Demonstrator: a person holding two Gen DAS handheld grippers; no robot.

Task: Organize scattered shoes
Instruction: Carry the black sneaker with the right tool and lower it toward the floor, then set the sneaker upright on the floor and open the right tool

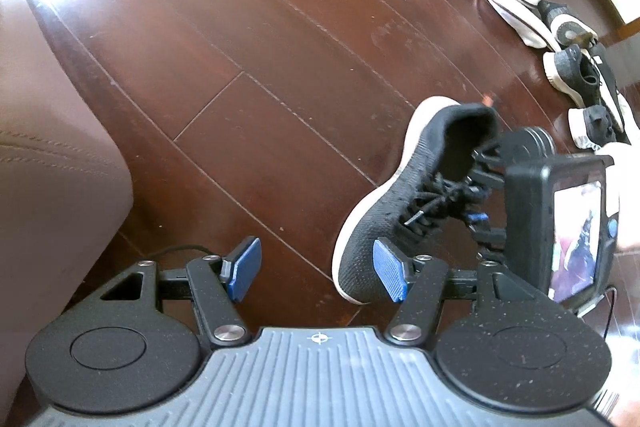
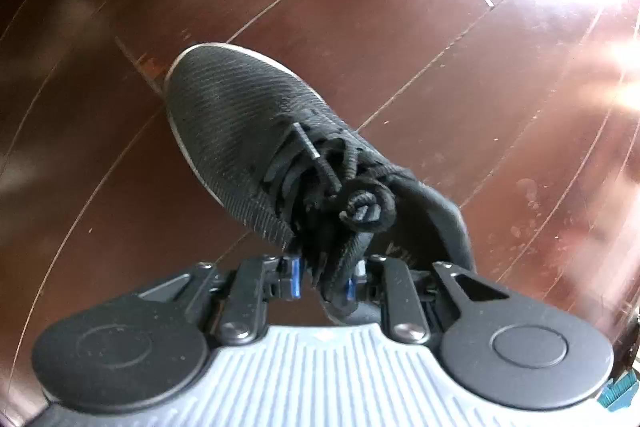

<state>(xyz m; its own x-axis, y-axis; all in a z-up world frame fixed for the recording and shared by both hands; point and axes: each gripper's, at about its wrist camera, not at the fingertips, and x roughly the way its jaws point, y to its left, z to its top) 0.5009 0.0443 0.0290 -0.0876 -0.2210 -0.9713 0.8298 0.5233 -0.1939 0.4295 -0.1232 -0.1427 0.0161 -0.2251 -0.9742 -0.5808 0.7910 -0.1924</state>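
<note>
Now, your right tool [image 2: 324,285] is clenched on the laces and tongue of the black knit sneaker with white sole [image 2: 244,123], centre frame. It looks light and floppy, so grip the firmer collar. Your left tool [image 1: 316,271] is released.

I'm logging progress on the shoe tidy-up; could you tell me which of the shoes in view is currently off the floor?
The black knit sneaker, gripped at its laces by the right gripper; the other shoes rest on the floor.

home: wood floor [image 1: 280,47], sofa [image 1: 52,167], shoes [image 1: 560,39] by wall.
</note>
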